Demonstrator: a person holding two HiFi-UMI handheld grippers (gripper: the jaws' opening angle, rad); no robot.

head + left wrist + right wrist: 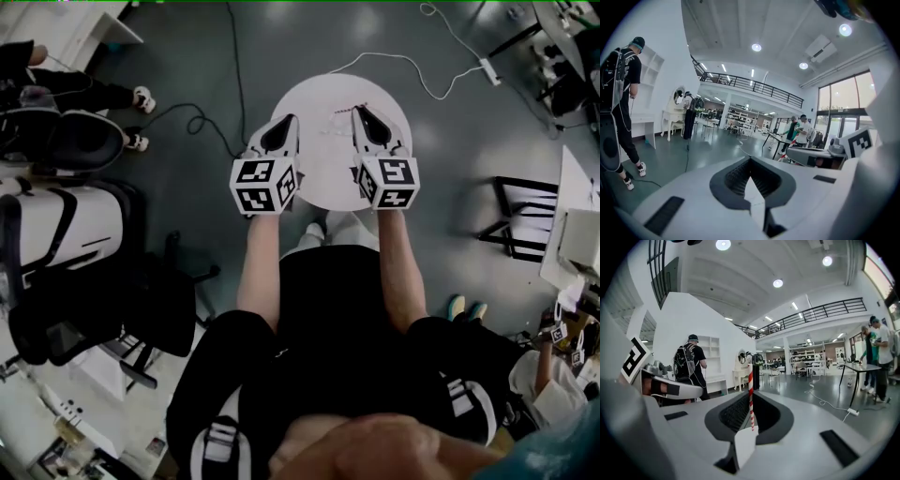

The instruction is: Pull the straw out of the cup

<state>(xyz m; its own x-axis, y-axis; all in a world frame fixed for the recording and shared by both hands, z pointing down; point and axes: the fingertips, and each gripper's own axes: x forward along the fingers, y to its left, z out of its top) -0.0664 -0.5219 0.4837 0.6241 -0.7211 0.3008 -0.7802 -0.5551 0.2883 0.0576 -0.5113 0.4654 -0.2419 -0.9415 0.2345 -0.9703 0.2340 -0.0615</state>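
Note:
A red-and-white striped straw (750, 397) stands upright between the jaws of my right gripper (749, 430), which is shut on its lower end. In the head view the straw (339, 112) shows as a thin striped line running left from the right gripper (357, 112) over the round white table (323, 183). My left gripper (292, 120) hovers beside it over the table's left part, a short way from the straw's free end. In its own view the left gripper (751, 187) has its jaws closed together with nothing between them. I can make out no cup in any view.
A white cable with a power strip (488, 71) lies on the floor beyond the table. A black frame stool (518, 212) stands to the right, and a black office chair (141, 309) and a seated person (66, 89) to the left. People (798, 131) stand farther off.

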